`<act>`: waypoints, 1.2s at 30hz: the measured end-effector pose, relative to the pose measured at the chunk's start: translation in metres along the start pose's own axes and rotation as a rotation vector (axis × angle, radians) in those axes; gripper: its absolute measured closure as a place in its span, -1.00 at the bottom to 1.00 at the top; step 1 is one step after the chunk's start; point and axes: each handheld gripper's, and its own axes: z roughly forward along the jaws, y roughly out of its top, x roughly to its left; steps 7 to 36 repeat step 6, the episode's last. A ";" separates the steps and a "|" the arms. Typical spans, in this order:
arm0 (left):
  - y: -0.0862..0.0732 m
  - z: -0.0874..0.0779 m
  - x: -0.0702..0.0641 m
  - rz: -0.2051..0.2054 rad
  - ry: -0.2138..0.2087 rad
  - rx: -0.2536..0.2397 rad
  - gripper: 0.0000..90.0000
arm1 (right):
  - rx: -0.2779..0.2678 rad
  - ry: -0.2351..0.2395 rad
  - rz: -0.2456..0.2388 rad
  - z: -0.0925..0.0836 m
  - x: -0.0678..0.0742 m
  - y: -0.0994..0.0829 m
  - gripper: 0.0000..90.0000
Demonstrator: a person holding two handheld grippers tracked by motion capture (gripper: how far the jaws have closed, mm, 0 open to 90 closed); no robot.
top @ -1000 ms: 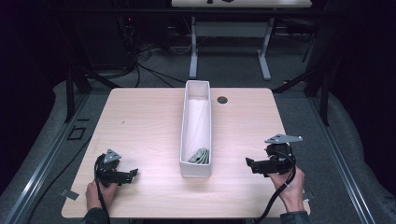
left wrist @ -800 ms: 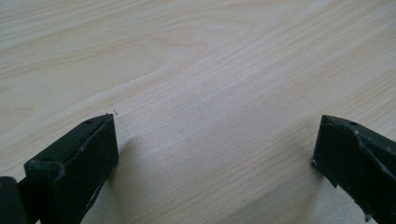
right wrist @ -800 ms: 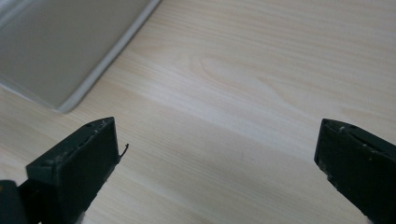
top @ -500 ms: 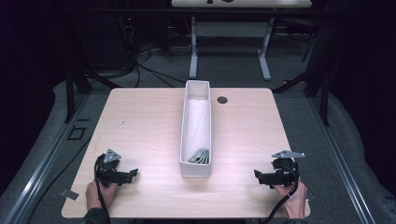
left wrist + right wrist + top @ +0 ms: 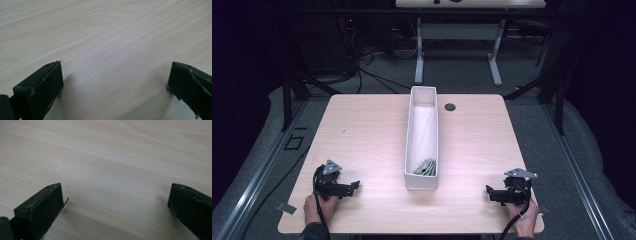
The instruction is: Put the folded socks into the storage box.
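From the high view we see a pale wooden table [image 5: 372, 130] with a long, narrow white plastic bin [image 5: 422, 138] standing on its middle, running away from the person; a small heap of grey metal pieces [image 5: 426, 167] lies at the bin's near end. A small round dark grommet [image 5: 449, 106] sits in the tabletop just right of the bin's far end. The left gripper [image 5: 356, 185] rests near the table's front left corner, held by the left hand [image 5: 318, 207], its jaws pointing toward the bin but well apart from it. The right gripper [image 5: 488, 191] rests near the front right corner in the right hand [image 5: 523, 220], also pointing inward and well apart from the bin. In the left gripper view we see its two black jaws spread wide with bare wood grain between them, grasping nothing. In the right gripper view the two black jaws likewise stand wide apart over bare wood, released and empty.
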 end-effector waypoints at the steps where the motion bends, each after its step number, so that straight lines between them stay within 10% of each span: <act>1: 0.000 0.000 0.000 0.000 0.000 0.000 -1.00 | -0.011 -0.022 -0.014 0.000 0.002 -0.002 -1.00; 36: 0.000 0.000 0.000 0.001 0.000 0.000 -1.00 | -0.017 -0.027 -0.006 0.000 0.003 -0.003 -1.00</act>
